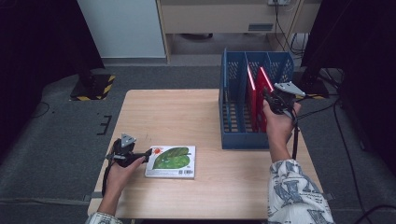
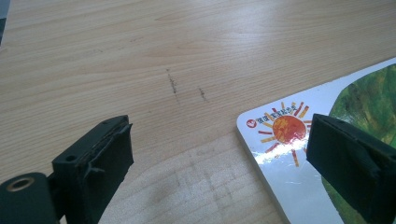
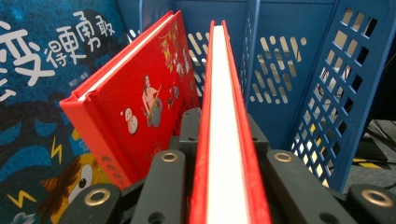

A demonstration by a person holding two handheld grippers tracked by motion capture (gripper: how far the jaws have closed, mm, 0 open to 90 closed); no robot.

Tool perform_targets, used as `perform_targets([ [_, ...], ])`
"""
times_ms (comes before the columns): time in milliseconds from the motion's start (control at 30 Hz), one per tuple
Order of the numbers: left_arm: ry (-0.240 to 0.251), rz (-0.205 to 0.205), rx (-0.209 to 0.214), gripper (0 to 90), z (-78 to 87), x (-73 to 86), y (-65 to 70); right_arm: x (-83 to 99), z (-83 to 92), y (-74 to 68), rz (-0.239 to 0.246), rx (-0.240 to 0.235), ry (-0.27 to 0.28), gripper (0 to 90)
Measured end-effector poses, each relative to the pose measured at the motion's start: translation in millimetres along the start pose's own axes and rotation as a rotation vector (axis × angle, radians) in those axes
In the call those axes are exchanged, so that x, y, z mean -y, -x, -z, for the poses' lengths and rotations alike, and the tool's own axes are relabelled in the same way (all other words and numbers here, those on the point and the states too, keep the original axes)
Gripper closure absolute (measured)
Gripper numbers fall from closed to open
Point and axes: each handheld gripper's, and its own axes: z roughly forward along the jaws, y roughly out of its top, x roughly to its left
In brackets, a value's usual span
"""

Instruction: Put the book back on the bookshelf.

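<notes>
A picture book with a green leaf and a red sun on its cover [image 1: 170, 161] [image 2: 280, 140] lies flat near the table's front edge. My left gripper [image 1: 145, 156] [image 2: 222, 140] stands open at the book's left corner, one jaw over the bare wood and the other above the cover. In the blue rack [image 1: 233, 140] [image 3: 327, 93] a thin red book [image 1: 264, 80] [image 3: 224, 93] stands upright. My right gripper [image 1: 268, 96] [image 3: 223, 122] is shut on its edge. A second red book [image 1: 251, 91] [image 3: 140, 102] leans just to its left.
The wooden table [image 1: 187, 107] has open surface between the leaf book and the rack. A dark blue illustrated book [image 3: 42, 70] stands behind the leaning red one. The rack has several slotted dividers. Grey floor and black stands surround the table.
</notes>
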Motion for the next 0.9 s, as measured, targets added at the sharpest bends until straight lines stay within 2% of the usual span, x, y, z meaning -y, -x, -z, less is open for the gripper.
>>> perform_targets([
  [300, -0.002, 0.000, 0.000, 6.1, -0.2, 0.4, 0.0, 2.4, 6.7, 1.8, -0.005, -0.006, -0.016, 75.2],
  [567, -0.003, -0.001, 0.000, 6.1, -0.6, 0.5, 0.5, -0.4, 14.0, 5.0, 0.019, -0.009, -0.022, 73.3],
  [900, -0.003, -0.003, 0.004, 6.1, -0.7, 0.3, 0.9, -7.3, 12.4, 3.7, 0.036, -0.009, -0.045, 72.4],
])
